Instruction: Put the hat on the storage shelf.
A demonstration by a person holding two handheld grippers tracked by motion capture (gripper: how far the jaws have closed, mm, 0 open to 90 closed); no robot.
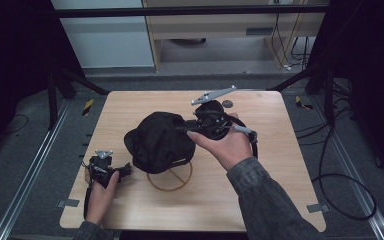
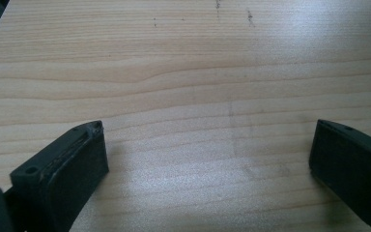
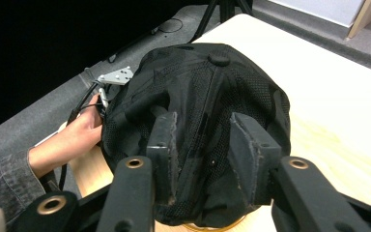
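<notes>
Item: one black cap (image 1: 159, 141), mesh-panelled, with a top button, was recorded at the middle of the wooden table (image 1: 280, 165), seated over a tan ring-shaped stand (image 1: 172, 180) whose lower arc showed beneath the near edge of the cap.

Right gripper (image 1: 190, 127): was held at the cap's right side; in the right gripper view its jaws were seen closed in on a fold of the cap's fabric (image 3: 203, 140), gathered between them.

Left gripper (image 1: 125, 169): was rested low at the table's near-left part, apart from the cap, jaws spread wide over bare wood in the left gripper view, nothing held.

Handling, as judged: the cap was taken to be light, soft and easily deformed, not fragile; the mesh was expected to grip well rather than slip. A pinch on the crown fabric was considered adequate for lifting, though the cloth would likely sag and the ring might be dragged along. The stiffer brim, its position not clearly made out, was considered the firmer hold.
</notes>
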